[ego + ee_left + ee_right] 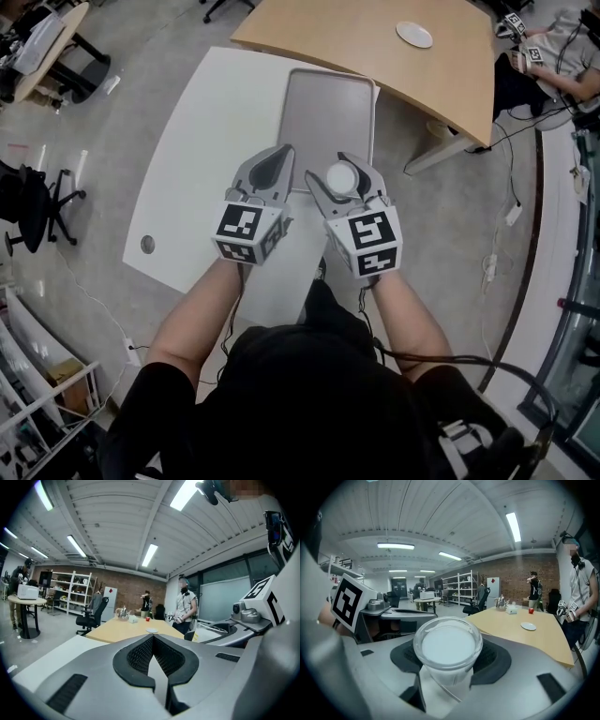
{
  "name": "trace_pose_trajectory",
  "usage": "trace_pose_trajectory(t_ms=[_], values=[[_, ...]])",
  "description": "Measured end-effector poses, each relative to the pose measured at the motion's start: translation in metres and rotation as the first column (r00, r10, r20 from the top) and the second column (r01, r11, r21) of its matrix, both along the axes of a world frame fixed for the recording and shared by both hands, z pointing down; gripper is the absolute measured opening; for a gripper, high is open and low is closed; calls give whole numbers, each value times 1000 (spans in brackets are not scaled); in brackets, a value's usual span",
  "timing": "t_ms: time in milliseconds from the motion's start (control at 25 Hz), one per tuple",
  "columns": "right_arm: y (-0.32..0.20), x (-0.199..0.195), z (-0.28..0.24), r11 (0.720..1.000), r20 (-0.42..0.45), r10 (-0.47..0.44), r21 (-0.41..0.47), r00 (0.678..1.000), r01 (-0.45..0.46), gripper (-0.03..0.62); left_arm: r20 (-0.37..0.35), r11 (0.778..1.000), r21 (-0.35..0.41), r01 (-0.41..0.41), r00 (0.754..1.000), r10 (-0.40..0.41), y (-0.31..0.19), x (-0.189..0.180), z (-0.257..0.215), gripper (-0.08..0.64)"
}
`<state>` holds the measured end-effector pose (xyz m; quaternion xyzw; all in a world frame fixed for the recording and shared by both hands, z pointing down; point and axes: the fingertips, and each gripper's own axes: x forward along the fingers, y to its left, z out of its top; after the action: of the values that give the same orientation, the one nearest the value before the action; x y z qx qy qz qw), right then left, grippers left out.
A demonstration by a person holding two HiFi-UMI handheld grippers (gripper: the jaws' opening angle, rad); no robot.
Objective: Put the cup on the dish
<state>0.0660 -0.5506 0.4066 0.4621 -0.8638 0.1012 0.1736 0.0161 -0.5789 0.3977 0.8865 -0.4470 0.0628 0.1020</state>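
Now your right tongs (pixel 342 180) are clamped on the cup (pixel 340 174), one jaw against each side of it. It is a small clear cup that shows white inside, and it hangs over the near edge of the tray (pixel 328 103). Your left tongs (pixel 279 159) sit just beside them at 9 o'clock, jaws closed together with nothing between them.

Under both tongs is the white table (pixel 202 150), with the grey tray lying flat on it at 12 o'clock from your hands. Past the tray stands a wooden table (pixel 366 42). The dish (pixel 414 35), small, round and white, lies there at about 1 o'clock, well apart from the cup. In the right gripper view a kettle (pixel 501 603) and a small red thing (pixel 530 611) stand further down that wooden table.

Around you the floor (pixel 141 56) is grey. A black chair (pixel 37 202) stands at 9 o'clock, and a seated person (pixel 562 52) is at 2 o'clock, beyond the wooden table. The gripper views show another person (pixel 583 592) standing by that table, a brick wall (pixel 511 581) behind, white shelves (pixel 461 588) along it, and long lights (pixel 395 546) in the ribbed ceiling (pixel 440 513).
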Motion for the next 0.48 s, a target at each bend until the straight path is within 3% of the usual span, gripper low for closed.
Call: trace_pose_trajectory(t_ms=[480], values=[[-100,23,47,1000,-1,-14,-27,1000,14,258,-5,996,-37,78,997,-78,-102,15,51,0]])
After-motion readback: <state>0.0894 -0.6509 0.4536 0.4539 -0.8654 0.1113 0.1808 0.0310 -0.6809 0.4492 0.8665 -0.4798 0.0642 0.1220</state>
